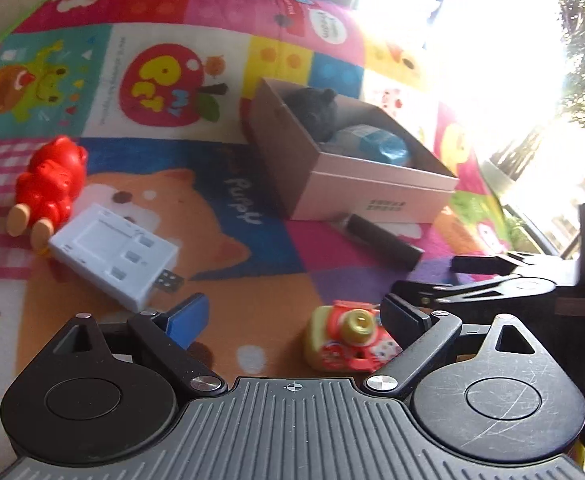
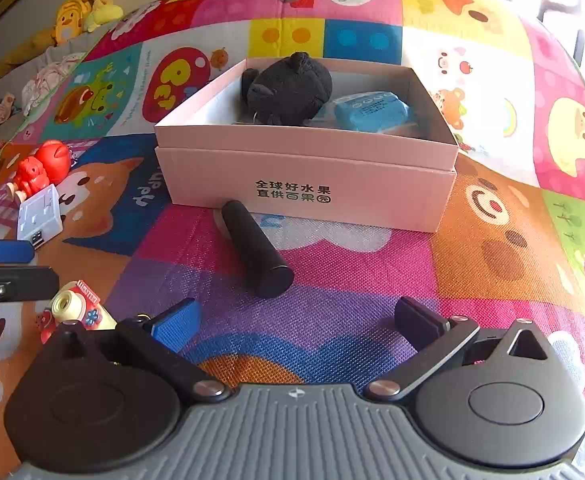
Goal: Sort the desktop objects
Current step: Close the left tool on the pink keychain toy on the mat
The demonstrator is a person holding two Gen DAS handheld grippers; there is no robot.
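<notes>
My left gripper point(image 1: 292, 320) hangs open over the play mat. A small yellow and red toy camera point(image 1: 348, 336) lies on the mat between its jaws, close to the right finger, and no pad presses on it. A white USB hub point(image 1: 112, 256) and a red bear figure point(image 1: 48, 188) lie ahead on the left. My right gripper point(image 2: 296, 320) is open and empty, with a black cylinder point(image 2: 256, 252) lying just ahead of it. Behind the cylinder stands a pink cardboard box point(image 2: 308, 184) holding a black plush toy point(image 2: 288, 88) and a blue packet point(image 2: 372, 112).
The colourful cartoon play mat point(image 2: 372, 272) covers the whole surface. Yellow plush toys point(image 2: 80, 16) sit beyond its far left edge. Bright window glare point(image 1: 472, 40) washes out the far right of the left wrist view. The left gripper point(image 2: 8, 266) shows at the right wrist view's left edge.
</notes>
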